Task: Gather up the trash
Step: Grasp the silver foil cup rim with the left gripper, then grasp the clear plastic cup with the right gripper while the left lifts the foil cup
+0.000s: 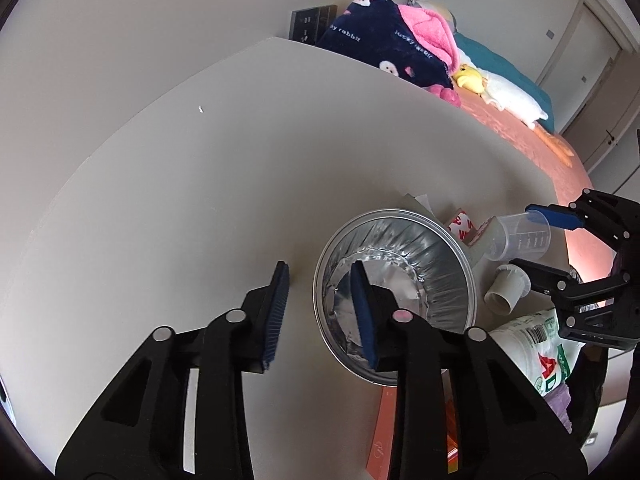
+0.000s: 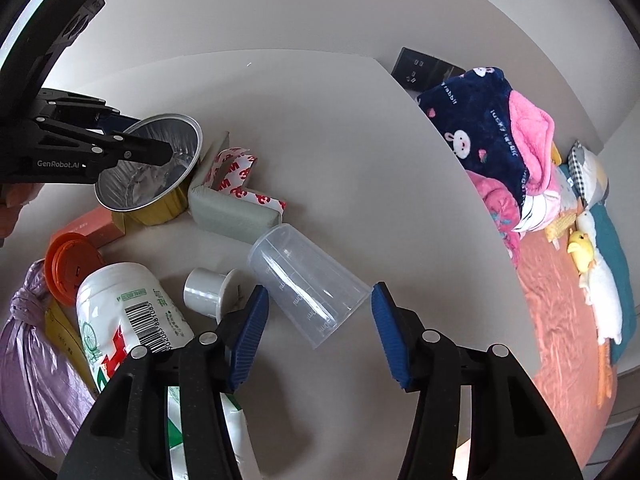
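Left gripper (image 1: pixel 320 312) fingers wide apart, one finger over foil bowl (image 1: pixel 432 248) (tilted), clear cup (image 1: pixel 520 236) nr right gripper (image 1: pixel 536 240)

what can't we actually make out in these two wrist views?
- Foil bowl, left wrist: part of the bowl's floor is hidden by the left gripper finger inside it.
- White bottle, right wrist: its lower end runs behind the right gripper; the label text is too small to read.
- Purple bag, right wrist: cut off by the fisheye edge, contents unseen.
- Orange box, left wrist: mostly behind the gripper body.
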Motion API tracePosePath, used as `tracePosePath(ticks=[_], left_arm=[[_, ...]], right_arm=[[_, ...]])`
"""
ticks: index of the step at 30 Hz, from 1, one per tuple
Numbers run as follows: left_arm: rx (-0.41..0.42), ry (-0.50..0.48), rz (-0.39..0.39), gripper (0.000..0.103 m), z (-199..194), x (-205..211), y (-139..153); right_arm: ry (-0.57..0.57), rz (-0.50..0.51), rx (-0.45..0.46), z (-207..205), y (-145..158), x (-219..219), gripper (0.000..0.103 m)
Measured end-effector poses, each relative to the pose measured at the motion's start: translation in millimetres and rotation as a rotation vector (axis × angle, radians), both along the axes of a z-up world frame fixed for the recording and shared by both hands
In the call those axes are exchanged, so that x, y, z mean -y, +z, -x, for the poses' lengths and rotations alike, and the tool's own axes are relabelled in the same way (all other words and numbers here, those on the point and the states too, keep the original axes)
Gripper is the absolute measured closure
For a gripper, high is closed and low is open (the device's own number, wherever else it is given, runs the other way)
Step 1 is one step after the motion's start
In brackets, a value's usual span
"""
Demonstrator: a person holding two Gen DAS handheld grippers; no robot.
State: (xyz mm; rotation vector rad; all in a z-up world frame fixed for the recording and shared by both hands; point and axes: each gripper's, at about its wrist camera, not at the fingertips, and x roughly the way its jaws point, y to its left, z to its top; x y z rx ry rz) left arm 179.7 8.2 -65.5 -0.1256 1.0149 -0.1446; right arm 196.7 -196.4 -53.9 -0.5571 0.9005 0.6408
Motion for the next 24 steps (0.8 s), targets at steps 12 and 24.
tracePosePath(ticks=[12,24], left_arm=[[0.024,-0.034,0.046,0.096,-1.3,1.5,-0.9],[0.103,-0.053,0.082,0.097,16.6,14.1,33.8]], right_arm=[[-0.119,-0.198,0.046,29.7,25.7,34.6,0.049],[-0.170,-0.274,0.095,63.3,54.9,64.7,0.049]])
